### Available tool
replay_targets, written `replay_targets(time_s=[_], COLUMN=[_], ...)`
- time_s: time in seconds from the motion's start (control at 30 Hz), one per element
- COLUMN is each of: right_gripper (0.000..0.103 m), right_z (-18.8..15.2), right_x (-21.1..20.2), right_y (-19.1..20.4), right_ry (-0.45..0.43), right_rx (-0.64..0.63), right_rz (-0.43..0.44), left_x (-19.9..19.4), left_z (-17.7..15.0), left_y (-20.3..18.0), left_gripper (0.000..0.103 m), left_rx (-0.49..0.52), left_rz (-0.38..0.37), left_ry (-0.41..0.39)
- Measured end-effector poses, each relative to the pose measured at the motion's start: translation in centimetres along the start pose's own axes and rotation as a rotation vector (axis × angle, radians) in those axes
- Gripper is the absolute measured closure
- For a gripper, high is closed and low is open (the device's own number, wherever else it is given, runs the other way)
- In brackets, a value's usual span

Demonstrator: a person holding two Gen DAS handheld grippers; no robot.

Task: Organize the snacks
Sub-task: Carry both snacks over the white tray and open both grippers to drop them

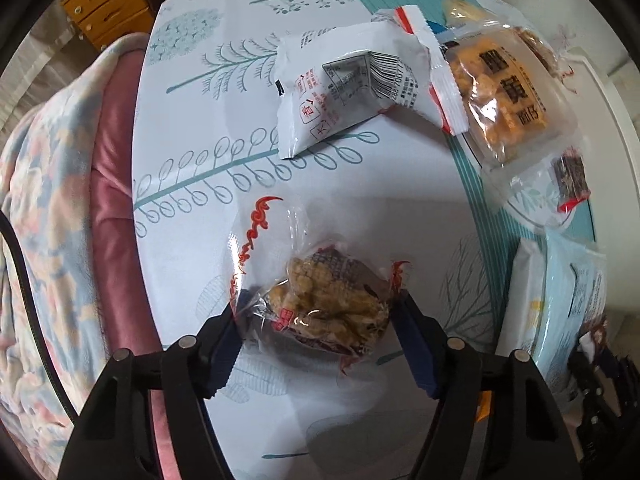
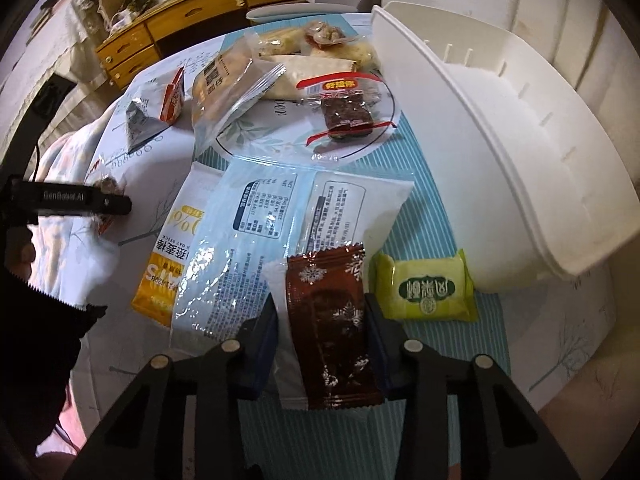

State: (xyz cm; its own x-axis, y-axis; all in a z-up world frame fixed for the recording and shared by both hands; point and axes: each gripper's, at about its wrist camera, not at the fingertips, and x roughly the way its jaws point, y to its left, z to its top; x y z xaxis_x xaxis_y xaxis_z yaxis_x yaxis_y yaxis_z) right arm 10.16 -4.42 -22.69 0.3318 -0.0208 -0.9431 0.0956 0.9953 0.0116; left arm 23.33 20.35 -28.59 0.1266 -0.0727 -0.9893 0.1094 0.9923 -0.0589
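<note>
My left gripper [image 1: 320, 312] is shut on a clear packet of brown crispy snack [image 1: 324, 308], held just over the patterned tablecloth [image 1: 224, 128]. My right gripper [image 2: 320, 320] is shut on a dark brown wrapper with snowflakes [image 2: 332, 328]. It sits over a light blue packet [image 2: 256, 240], beside a green packet [image 2: 428, 288]. The left gripper also shows in the right wrist view [image 2: 108, 204]. A white plastic bin [image 2: 520, 140] stands on the table to the right.
A white foil packet [image 1: 344, 92], an orange biscuit pack [image 1: 500, 92] and a dark red jerky packet [image 2: 344, 112] lie further back. A yellow oat-stick pack [image 2: 168, 264] lies under the blue one. A quilt [image 1: 52, 200] lies left; wooden drawers [image 2: 132, 52] stand behind.
</note>
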Motion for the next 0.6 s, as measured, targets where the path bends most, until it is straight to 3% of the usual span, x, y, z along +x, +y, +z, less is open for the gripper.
replay_targets(time_s=[0.23, 0.6], right_gripper=[0.064, 0.063], right_z=[-1.0, 0.2], right_x=[-2.6, -7.8], right_y=[1.3, 2.7], right_ry=[-0.035, -0.135], right_rx=[0.011, -0.014], right_rz=[0.007, 0.050], left_x=[-1.3, -8.0], left_z=[-2.3, -5.3], left_y=[1.0, -0.2], left_gripper=[0.034, 0.034], left_rx=[0.012, 0.039], left_rz=[0.010, -0.046], left_ry=[-0.015, -0.082])
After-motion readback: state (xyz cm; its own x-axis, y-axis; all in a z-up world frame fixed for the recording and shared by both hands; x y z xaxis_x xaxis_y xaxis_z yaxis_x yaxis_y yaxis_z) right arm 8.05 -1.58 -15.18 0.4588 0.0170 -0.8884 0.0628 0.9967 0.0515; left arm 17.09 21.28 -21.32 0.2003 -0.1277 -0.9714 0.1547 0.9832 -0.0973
